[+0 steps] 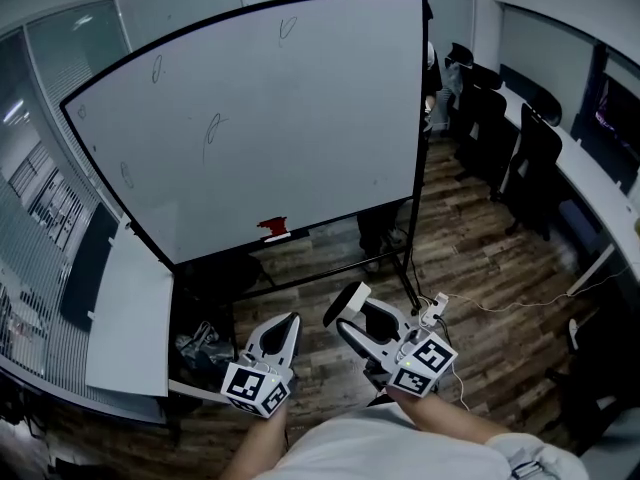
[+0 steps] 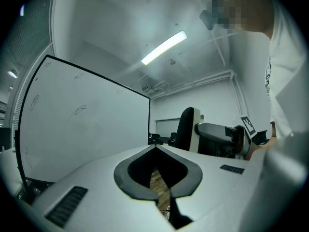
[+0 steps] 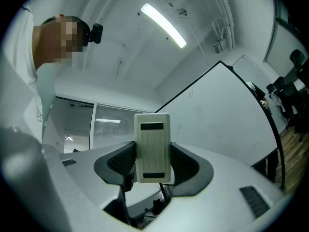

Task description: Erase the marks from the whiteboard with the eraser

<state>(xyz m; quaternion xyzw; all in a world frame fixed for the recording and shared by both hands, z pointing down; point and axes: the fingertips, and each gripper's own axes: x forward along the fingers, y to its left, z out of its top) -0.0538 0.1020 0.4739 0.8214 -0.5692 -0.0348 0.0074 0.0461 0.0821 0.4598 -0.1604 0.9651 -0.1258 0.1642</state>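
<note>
Your right gripper (image 1: 354,317) is clenched on the white, ribbed, rectangular plastic eraser (image 3: 152,147). Both dark pads press its long sides, and its upper end stands out past the jaw tips. Your left gripper (image 1: 291,320), just beside the right one on its left, has its jaws closed tip to tip with nothing between them; only wood-plank floor (image 2: 157,181) shows through the gap behind the tips.

The large black-framed whiteboard (image 1: 280,118) stands ahead of both grippers, well apart from them, and the eraser is not touching it. Thin, loop-shaped pen marks (image 1: 213,129) are scattered over the board, farther ahead than the eraser. A small red object (image 1: 272,225) sits on the ledge along the board's lower edge, ahead of your left gripper. Black office chairs (image 1: 525,153) stand off to the right of your right gripper.
</note>
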